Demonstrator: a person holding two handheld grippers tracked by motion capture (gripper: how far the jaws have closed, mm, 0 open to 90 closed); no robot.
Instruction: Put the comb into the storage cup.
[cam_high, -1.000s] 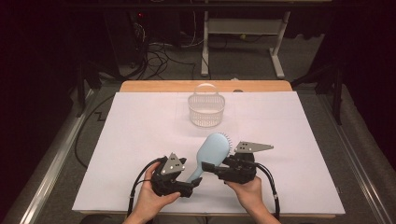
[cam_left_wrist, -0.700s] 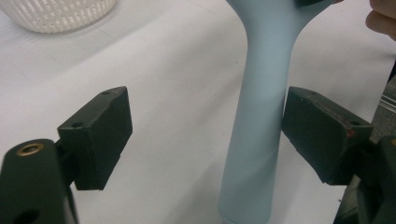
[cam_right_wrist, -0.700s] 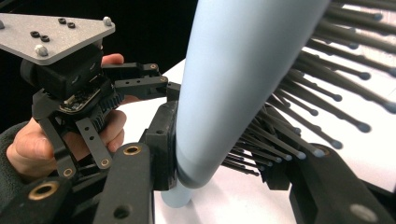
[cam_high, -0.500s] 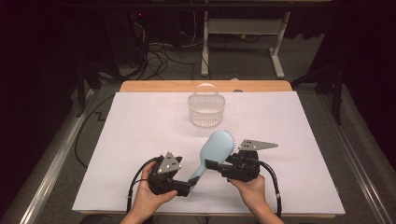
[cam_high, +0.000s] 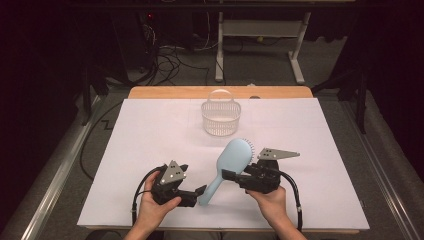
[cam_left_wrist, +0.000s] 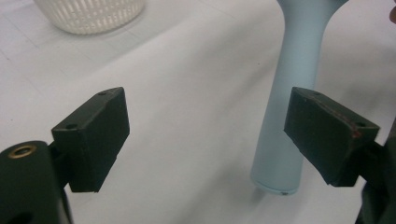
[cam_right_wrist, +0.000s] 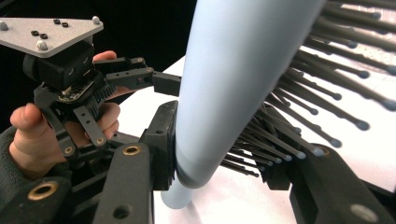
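Note:
A light blue hairbrush (cam_high: 234, 156) lies slanted over the white table, head far-right, handle end near-left. My right gripper (cam_high: 228, 175) is shut on it where head meets handle. In the right gripper view one jaw presses the brush's smooth back (cam_right_wrist: 233, 70) and the other sits among the bristles (cam_right_wrist: 299, 140). My left gripper (cam_high: 201, 192) is open at the handle end. In the left gripper view the handle (cam_left_wrist: 289, 116) stands between the jaws, close to the right one, and neither jaw touches it.
A white slatted basket (cam_high: 220, 119) with a hoop handle stands at the table's far middle, also seen as the basket (cam_left_wrist: 88, 14) in the left gripper view. White paper (cam_high: 150, 140) covers the table. Cables trail from both grippers toward the near edge.
The right gripper has shifted slightly right with the brush. The left gripper has drawn back a little toward the handle's end, still open.

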